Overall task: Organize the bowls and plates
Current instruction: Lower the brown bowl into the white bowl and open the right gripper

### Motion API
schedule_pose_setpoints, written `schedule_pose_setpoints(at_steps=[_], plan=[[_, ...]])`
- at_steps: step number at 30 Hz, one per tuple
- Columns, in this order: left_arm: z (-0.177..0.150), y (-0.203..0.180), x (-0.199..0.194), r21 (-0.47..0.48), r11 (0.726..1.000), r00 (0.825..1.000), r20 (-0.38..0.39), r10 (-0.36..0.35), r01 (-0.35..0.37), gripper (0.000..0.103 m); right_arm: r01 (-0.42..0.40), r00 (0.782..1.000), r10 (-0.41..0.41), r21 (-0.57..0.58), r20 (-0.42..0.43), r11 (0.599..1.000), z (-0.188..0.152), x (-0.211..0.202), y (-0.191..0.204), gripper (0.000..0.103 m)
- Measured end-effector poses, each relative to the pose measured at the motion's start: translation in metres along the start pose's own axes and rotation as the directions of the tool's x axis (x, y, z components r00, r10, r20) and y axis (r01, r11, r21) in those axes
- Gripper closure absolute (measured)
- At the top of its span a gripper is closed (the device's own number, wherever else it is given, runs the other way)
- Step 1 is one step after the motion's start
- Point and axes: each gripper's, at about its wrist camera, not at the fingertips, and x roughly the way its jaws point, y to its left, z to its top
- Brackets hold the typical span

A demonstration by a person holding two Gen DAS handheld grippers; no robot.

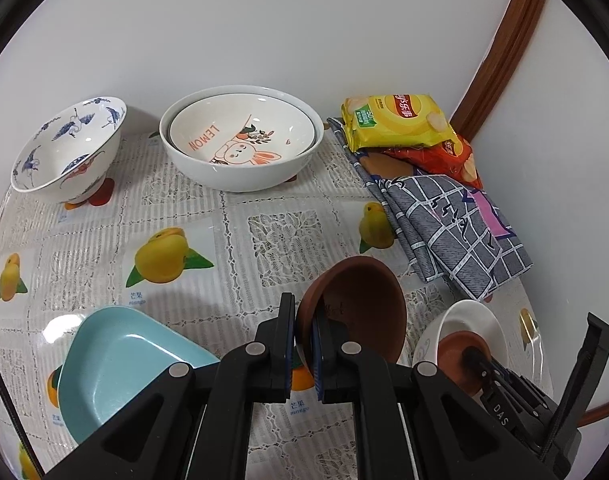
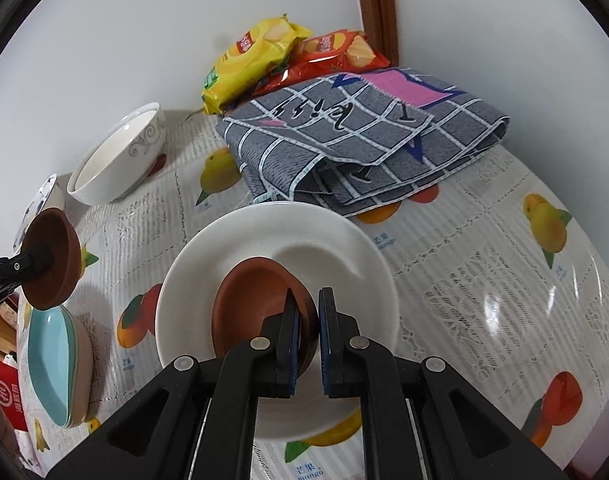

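Note:
My left gripper (image 1: 304, 312) is shut on the rim of a brown clay bowl (image 1: 356, 308), holding it tilted above the fruit-print tablecloth. The right wrist view shows that same bowl (image 2: 60, 268) at the far left. My right gripper (image 2: 308, 296) is shut on the rim of a smaller brown dish (image 2: 252, 304), which is tilted inside a white plate (image 2: 344, 248). From the left wrist view, this dish (image 1: 460, 348) and plate (image 1: 480, 316) appear at the lower right. I cannot tell whether the dish touches the plate.
Along the back wall stand a blue-crane bowl (image 1: 68, 148) and a big white bowl (image 1: 240, 168) holding a LEMON rabbit plate (image 1: 240, 128). Teal dishes (image 2: 52, 360) lie at the near left. A checked cloth (image 2: 364, 140) and chip bags (image 2: 252, 56) fill the corner.

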Motion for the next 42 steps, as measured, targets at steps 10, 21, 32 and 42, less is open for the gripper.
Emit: schedule_pose_setpoints(at_steps=[10, 21, 32, 42], plan=[[0.0, 0.001, -0.001, -0.003, 1.0, 1.0, -0.001, -0.004, 0.004, 0.095, 0.098, 0.995, -0.099, -0.069, -0.013, 0.993, 0.002, 0.005, 0.01, 0.094], [-0.001, -0.002, -0.003, 0.015, 0.999, 1.0, -0.01, -0.029, 0.029, 0.095, 0.174, 0.984, -0.179, -0.115, -0.027, 0.978, 0.002, 0.014, 0.018, 0.093], [-0.002, -0.004, -0.002, 0.016, 0.998, 0.998, -0.029, -0.06, 0.06, 0.095, 0.199, 0.978, -0.206, -0.146, -0.034, 0.969, 0.004, 0.018, 0.025, 0.085], [-0.003, -0.007, -0.004, 0.026, 0.997, 0.997, -0.032, -0.072, 0.073, 0.095, 0.17, 0.985, -0.174, -0.134, -0.014, 0.976, 0.006, 0.006, 0.024, 0.07]])
